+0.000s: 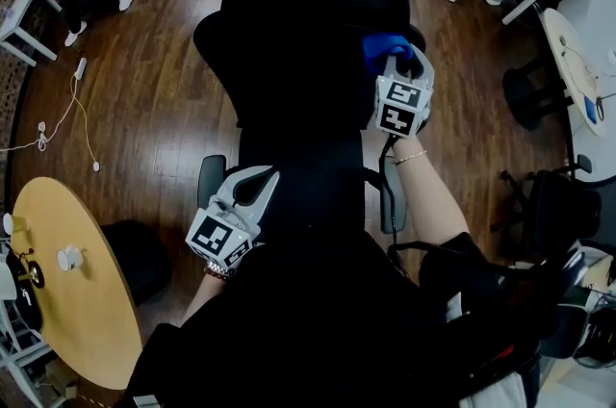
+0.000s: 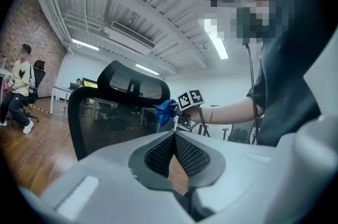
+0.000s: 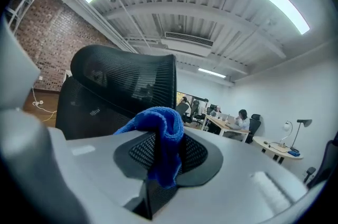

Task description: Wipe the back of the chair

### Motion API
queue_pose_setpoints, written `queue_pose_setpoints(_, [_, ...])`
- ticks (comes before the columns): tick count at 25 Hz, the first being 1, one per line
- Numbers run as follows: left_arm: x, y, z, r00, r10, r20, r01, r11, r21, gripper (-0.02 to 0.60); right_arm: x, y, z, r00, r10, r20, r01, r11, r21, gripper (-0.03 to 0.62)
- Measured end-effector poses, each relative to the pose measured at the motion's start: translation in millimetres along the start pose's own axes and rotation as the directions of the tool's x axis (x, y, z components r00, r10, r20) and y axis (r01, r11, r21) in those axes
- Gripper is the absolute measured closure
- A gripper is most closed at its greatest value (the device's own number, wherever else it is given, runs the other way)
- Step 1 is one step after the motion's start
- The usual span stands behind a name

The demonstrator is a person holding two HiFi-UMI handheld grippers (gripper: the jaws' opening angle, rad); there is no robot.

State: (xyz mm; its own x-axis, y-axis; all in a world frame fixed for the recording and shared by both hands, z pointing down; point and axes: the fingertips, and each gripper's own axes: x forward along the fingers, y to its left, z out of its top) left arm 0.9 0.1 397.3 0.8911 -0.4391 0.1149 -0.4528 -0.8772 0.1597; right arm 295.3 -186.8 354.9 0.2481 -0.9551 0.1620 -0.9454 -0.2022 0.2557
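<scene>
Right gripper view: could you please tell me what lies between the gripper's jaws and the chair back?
A blue cloth, clamped in the jaws of the right gripper, bunches up toward the mesh chair back; the right gripper view shows it.

The chair [image 1: 308, 40] stands on the floor [image 1: 154, 89] straight ahead, its back toward the person. The right hand-held gripper [image 1: 397, 63] is at the back's right edge, a cloth [image 1: 383, 48] between its jaws. The left hand-held gripper [image 1: 260, 180] sits lower, beside the chair's left side. A tabletop [image 1: 77, 300] lies well apart at lower left.

The cloth [image 3: 161, 133] is blue, the mesh chair [image 1: 308, 31] black, the floor [image 1: 154, 98] brown.
</scene>
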Motion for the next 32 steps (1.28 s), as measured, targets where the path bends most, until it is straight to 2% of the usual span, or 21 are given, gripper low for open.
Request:
queue_pose_setpoints(3, [1,-15,15,1.000,-0.003,0.025,0.002,0.998,0.066,0.577,-5,3,-9,0.999,0.043,-0.001,-0.043,0.999,0.027,0.514])
queue_pose_setpoints(5, [-16,-9,21,0.998,0.036,0.050,-0.039,0.998,0.057,0.577,-5,38,-8,0.992,0.123,0.026,-0.125,0.990,0.068,0.514])
queue_pose_setpoints(7, [-39,8,22,0.993,0.101,0.063,-0.102,0.995,0.011,0.577,-2,99,-5,0.970,0.239,0.045,-0.242,0.965,0.104,0.516])
queue_pose_setpoints(9, [-60,23,21,0.985,0.160,0.070,-0.160,0.987,-0.004,0.577,3,167,4,0.936,0.348,0.061,-0.353,0.928,0.123,0.516])
queue_pose_setpoints(12, [-87,33,21,0.971,0.227,0.070,-0.227,0.974,-0.016,0.577,9,257,38,0.879,0.463,0.114,-0.475,0.872,0.120,0.516])
queue_pose_setpoints(15, [-121,50,8,0.959,0.283,0.020,-0.282,0.959,-0.019,0.577,13,335,67,0.838,0.523,0.154,-0.537,0.841,0.068,0.516])
queue_pose_setpoints(18, [-142,72,-14,0.950,0.313,-0.010,-0.313,0.950,0.009,0.577,25,381,85,0.827,0.535,0.172,-0.546,0.838,0.018,0.516])
queue_pose_setpoints(21, [-150,83,-35,0.951,0.306,-0.051,-0.306,0.952,0.006,0.577,29,398,90,0.833,0.524,0.180,-0.529,0.848,-0.018,0.516])
queue_pose_setpoints(24, [-128,97,-51,0.967,0.241,-0.086,-0.241,0.970,0.010,0.577,30,393,95,0.834,0.513,0.200,-0.513,0.857,-0.060,0.516])
queue_pose_setpoints(27, [-92,114,-63,0.983,0.166,-0.079,-0.162,0.985,0.053,0.577,32,376,93,0.842,0.501,0.202,-0.498,0.865,-0.070,0.515])
queue_pose_setpoints(29, [-71,122,-65,0.990,0.121,-0.076,-0.114,0.990,0.086,0.577,37,355,87,0.859,0.475,0.189,-0.473,0.879,-0.056,0.514])
queue_pose_setpoints(32, [-47,126,-62,0.996,0.065,-0.069,-0.059,0.995,0.077,0.577,43,323,76,0.882,0.434,0.184,-0.428,0.901,-0.070,0.511])
